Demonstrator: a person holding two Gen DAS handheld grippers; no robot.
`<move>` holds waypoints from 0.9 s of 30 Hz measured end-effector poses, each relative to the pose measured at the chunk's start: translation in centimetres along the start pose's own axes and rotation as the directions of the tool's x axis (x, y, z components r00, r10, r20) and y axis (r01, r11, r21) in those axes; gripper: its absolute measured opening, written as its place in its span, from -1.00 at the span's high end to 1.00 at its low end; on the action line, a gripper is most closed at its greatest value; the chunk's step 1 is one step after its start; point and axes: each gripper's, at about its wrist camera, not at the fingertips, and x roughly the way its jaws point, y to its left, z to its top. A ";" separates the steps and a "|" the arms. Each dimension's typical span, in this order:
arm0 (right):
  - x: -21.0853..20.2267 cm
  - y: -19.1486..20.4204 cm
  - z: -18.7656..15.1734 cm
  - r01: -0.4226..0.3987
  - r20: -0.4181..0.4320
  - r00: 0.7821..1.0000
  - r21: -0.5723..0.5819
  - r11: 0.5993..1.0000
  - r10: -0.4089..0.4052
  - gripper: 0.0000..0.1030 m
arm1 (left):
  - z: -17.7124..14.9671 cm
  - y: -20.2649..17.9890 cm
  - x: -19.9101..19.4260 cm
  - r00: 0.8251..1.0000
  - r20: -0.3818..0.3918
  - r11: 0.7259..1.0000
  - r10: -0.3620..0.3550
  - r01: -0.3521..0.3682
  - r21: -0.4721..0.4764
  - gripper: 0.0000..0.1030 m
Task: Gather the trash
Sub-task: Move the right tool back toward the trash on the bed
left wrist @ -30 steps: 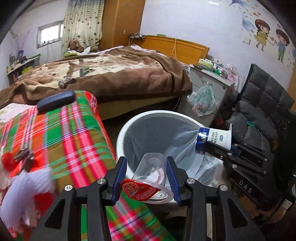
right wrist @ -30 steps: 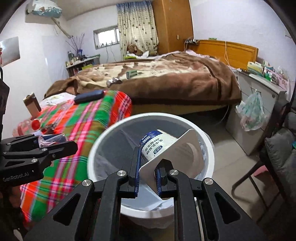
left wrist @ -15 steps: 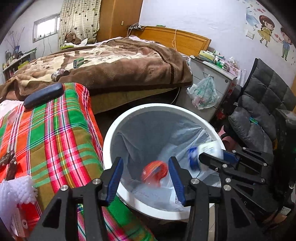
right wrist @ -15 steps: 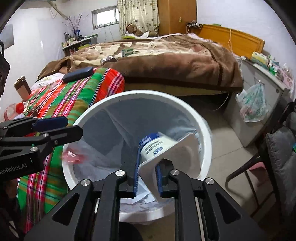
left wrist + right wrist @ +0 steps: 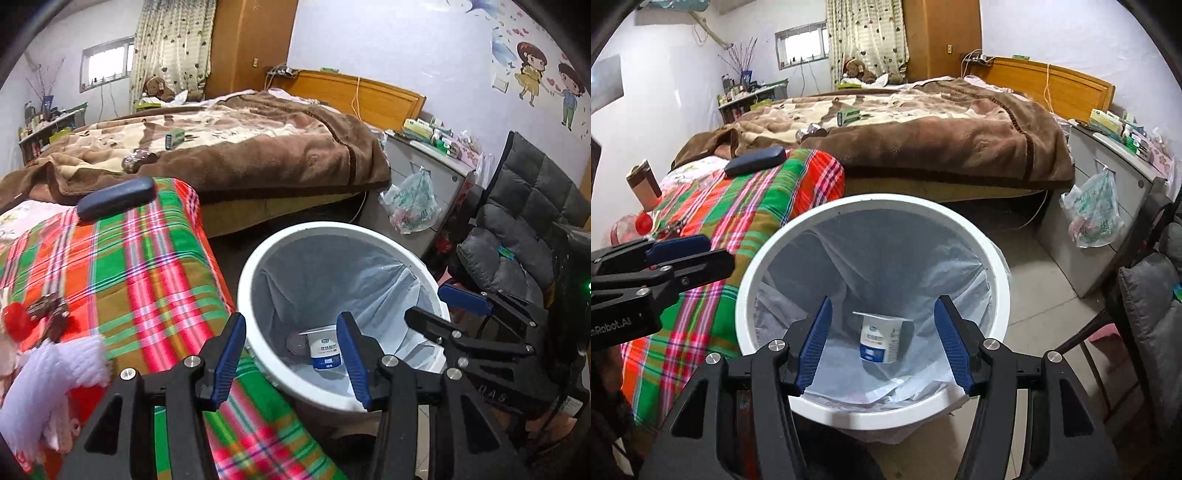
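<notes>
A white trash bin (image 5: 388,243) with a pale liner stands on the floor beside a plaid-covered table (image 5: 147,266); it also shows in the right wrist view (image 5: 798,229). A white and blue yogurt cup (image 5: 880,338) lies at the bottom of the bin, also seen in the left wrist view (image 5: 325,352), next to a clear cup (image 5: 297,341). My left gripper (image 5: 291,360) is open and empty over the bin's near rim. My right gripper (image 5: 882,343) is open and empty above the bin.
A dark glasses case (image 5: 116,197), a white foam net (image 5: 55,380) and a red-capped item (image 5: 16,325) lie on the plaid cloth. A bed with a brown blanket (image 5: 240,147) is behind. A grey chair (image 5: 524,229) and a cabinet with a plastic bag (image 5: 410,203) stand at the right.
Both grippers opened. The clear cup with the red lid fell from my left gripper into the bin, and the yogurt cup dropped from my right gripper to the bin's bottom.
</notes>
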 end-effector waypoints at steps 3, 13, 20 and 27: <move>-0.8 0.4 0.1 -0.014 0.028 1.000 0.020 1.000 0.013 -0.15 | -0.5 0.8 -1.5 1.000 0.019 1.000 0.022 -0.021 -0.019 0.01; -2.5 4.3 0.3 -0.072 0.099 0.992 -0.014 0.997 0.073 -0.15 | -2.8 4.4 -7.8 0.986 0.116 0.991 0.121 -0.112 -0.075 -0.13; -2.3 7.4 0.3 -0.125 0.100 0.987 -0.046 0.991 0.129 -0.15 | -5.1 8.8 -11.9 0.968 0.155 0.972 0.195 -0.171 -0.158 -0.13; -1.8 10.2 0.0 -0.178 0.080 0.980 -0.079 0.981 0.184 -0.15 | -7.8 14.0 -15.4 0.945 0.162 0.935 0.286 -0.237 -0.263 -0.14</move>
